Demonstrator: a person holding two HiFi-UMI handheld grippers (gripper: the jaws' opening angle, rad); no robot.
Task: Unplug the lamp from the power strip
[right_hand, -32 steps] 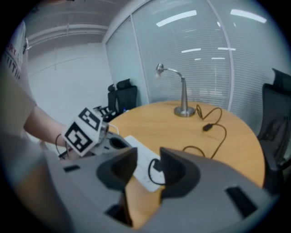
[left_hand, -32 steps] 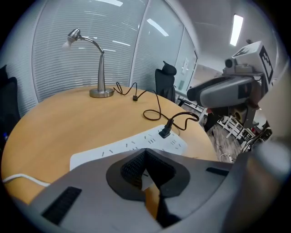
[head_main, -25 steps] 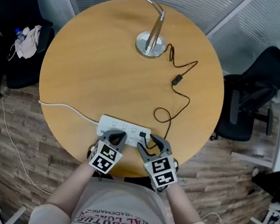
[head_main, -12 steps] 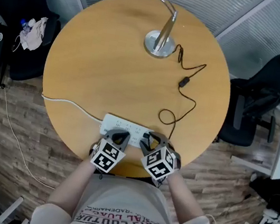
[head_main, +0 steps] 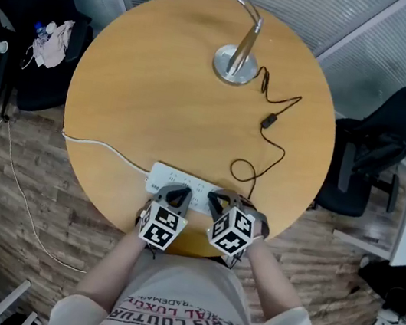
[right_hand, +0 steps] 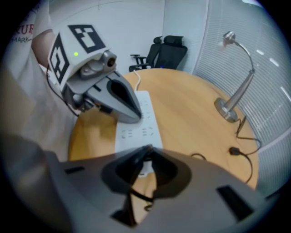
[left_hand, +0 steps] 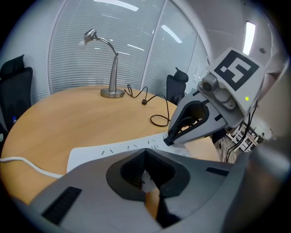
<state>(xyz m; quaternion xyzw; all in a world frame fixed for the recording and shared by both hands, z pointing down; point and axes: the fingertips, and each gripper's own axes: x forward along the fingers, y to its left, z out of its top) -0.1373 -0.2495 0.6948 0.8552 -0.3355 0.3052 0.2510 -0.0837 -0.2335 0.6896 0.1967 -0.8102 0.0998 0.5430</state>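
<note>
A white power strip (head_main: 173, 179) lies at the near edge of the round wooden table (head_main: 151, 102). The silver lamp (head_main: 236, 62) stands at the far side. Its black cord with an inline switch (head_main: 270, 121) runs back to the strip's right end. My right gripper (head_main: 219, 197) is at that end, its jaws closing on the lamp's plug, which they mostly hide. The cord (right_hand: 136, 196) hangs between them in the right gripper view. My left gripper (head_main: 175, 190) is shut, its tips resting on the strip (left_hand: 113, 150) to the left.
The strip's white cable (head_main: 89, 147) trails off the table's left edge to the floor. Black office chairs stand to the right (head_main: 379, 158) and left (head_main: 25, 25), the left one heaped with clothes. My body is close against the table's near edge.
The right gripper's jaws have gone from wide open to nearly together around the plug. The left gripper has stayed on the strip. The head view has shifted slightly.
</note>
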